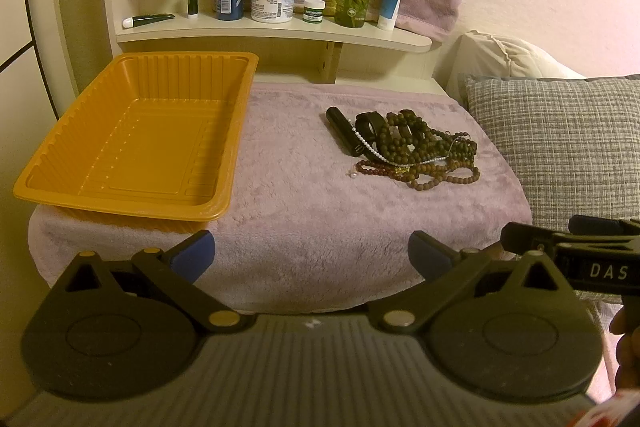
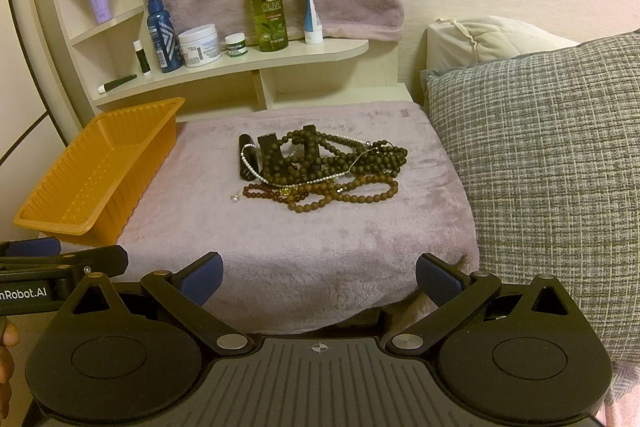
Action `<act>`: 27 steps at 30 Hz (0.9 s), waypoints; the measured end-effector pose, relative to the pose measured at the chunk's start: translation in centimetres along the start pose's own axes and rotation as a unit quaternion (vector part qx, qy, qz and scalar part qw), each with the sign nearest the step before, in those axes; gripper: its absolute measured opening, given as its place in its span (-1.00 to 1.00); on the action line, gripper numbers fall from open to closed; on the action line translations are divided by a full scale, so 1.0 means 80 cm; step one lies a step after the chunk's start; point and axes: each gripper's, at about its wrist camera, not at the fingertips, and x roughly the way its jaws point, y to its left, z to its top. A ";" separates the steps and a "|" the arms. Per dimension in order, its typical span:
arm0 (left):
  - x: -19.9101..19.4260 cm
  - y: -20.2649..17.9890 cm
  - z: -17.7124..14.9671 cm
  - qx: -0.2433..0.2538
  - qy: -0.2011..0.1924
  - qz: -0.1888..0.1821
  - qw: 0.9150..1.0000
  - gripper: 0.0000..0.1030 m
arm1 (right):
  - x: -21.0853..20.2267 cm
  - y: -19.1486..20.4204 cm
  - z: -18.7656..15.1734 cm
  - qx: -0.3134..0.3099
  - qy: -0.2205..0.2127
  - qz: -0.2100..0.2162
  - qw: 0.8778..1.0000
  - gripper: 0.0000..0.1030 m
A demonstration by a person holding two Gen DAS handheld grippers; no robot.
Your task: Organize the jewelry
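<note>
In the left wrist view, your left tongs (image 1: 312,253) sit at the bottom centre with their blue pads spread wide and nothing between them. The orange tray (image 1: 224,147) fills the middle left of the frame, nothing in it, resting on the mauve towel (image 1: 304,203). The jewelry pile (image 1: 416,149) lies right of centre — dark beads, brown beads, a thin pearl strand, all tangled against a black tube (image 1: 343,131). The right tongs' body enters at the lower right edge.

In the right wrist view, your right tongs (image 2: 318,277) are likewise apart and holding nothing, low in the frame, with the pile (image 2: 324,167) dead centre above them. The tray (image 2: 96,167) stands at middle left. Since the pile sits closer to this side, I judge the right tongs should lead — pinch one outer loop of brown beads at the near edge, lift slowly so tangled strands can slip free, then carry it across to the tray.
</note>
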 end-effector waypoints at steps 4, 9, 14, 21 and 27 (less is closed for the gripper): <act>-0.001 0.001 0.000 -0.003 -0.001 0.000 1.000 0.98 | 0.000 0.000 0.001 0.000 0.001 0.001 1.000 0.99; -0.003 0.004 0.001 -0.012 -0.005 -0.005 1.000 0.98 | -0.001 0.000 0.003 0.001 -0.001 0.002 1.000 0.99; -0.011 0.023 0.004 -0.052 -0.026 -0.011 0.998 0.91 | 0.000 0.001 0.002 0.001 -0.004 0.004 1.000 0.99; -0.039 0.090 0.012 -0.149 -0.104 -0.011 0.983 0.81 | 0.003 0.000 0.002 0.001 -0.013 0.002 1.000 0.99; -0.044 0.173 0.011 -0.211 -0.156 0.061 0.963 0.55 | 0.012 0.009 0.003 -0.016 -0.013 0.005 1.000 0.99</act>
